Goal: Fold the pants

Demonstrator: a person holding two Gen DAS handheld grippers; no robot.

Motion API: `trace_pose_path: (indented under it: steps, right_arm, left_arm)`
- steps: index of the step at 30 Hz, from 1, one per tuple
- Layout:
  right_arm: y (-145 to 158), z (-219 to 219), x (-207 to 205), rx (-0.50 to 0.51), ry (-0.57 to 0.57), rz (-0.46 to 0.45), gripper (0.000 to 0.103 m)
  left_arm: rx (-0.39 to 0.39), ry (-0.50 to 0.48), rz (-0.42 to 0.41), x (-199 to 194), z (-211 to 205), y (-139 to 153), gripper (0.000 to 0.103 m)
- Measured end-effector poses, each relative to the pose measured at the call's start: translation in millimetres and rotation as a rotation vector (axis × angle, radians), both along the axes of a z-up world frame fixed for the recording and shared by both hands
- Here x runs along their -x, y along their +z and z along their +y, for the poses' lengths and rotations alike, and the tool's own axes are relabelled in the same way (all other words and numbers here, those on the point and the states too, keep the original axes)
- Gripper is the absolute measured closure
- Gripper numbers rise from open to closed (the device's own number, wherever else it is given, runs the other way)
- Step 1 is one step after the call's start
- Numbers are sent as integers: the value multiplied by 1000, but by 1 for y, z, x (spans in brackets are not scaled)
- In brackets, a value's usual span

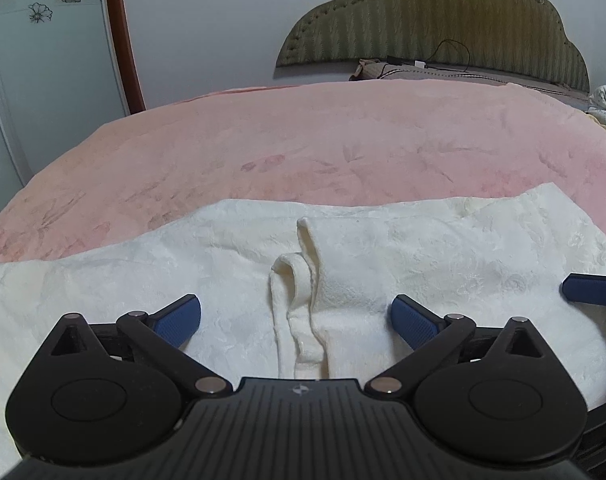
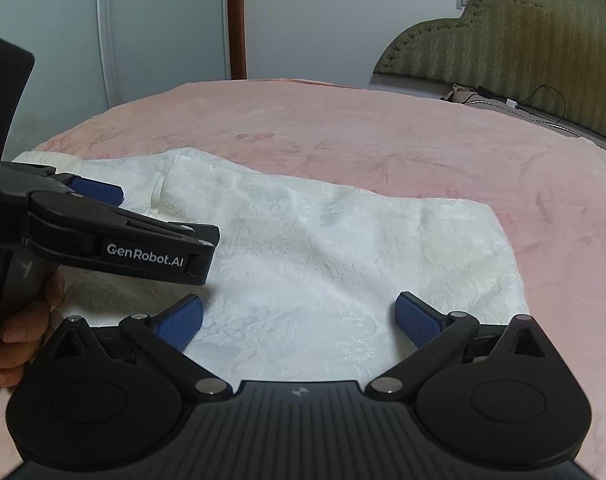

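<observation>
**Both claws spread above the pants**

Left claw: spread wide, pinching nothing, low centre of its frame, over the bunched drawstring fold. Right claw: likewise spread and empty, low centre, above flat cloth. White pants lying across the pink bed, lower half of both frames. Headboard upper right. Probably between folds. Best next: smooth the bunched middle first, pinch the cloth edges only, lift both sides evenly, avoid dragging the blanket.
</observation>
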State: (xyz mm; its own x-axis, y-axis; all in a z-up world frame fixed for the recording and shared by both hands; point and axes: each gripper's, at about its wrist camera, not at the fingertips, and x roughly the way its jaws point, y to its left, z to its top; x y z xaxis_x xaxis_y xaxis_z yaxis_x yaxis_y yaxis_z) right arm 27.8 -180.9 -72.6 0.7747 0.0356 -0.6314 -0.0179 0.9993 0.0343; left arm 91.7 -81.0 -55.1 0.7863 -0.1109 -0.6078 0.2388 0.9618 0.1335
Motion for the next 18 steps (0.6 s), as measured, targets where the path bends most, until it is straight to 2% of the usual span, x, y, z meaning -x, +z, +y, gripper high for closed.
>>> trace_pose_path:
  steps: [9,12,15,18]
  right_arm:
    - [-1,1,-1,-4,-4,1,0]
    - [-1,2,-1,0,-5,2,0]
    - [-1,1,-1,-7,-8,2,0]
    - [2,7,-3,12,-25,16,0]
  left_arm:
    - [36,2,4,0,6,-1,0]
    - [20,-16,0,2,4,1,0]
    - [0,-49,2,14,8,10,2]
    - [19,-51,-38,36,26,24,2]
